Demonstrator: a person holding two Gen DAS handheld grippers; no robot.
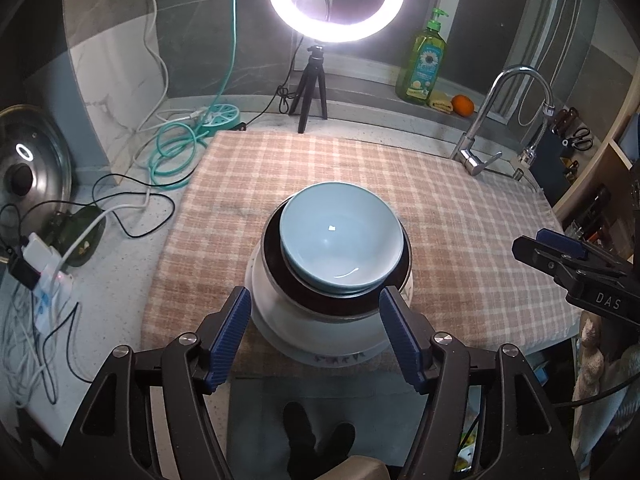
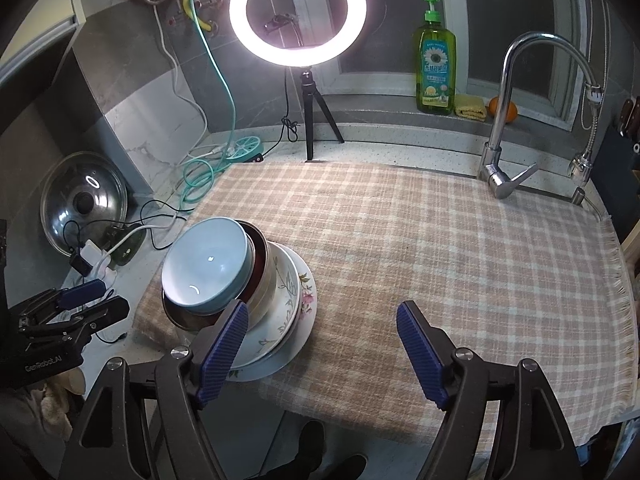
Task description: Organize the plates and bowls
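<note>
Blue bowls, two, nested atop two plates.

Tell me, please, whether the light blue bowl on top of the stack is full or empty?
Empty: the light blue bowl shows only its bare glazed inside with light reflections.

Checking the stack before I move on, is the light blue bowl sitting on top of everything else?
Yes, the light blue bowl sits topmost, nested in the dark-rimmed bowl above the white plates.
</note>
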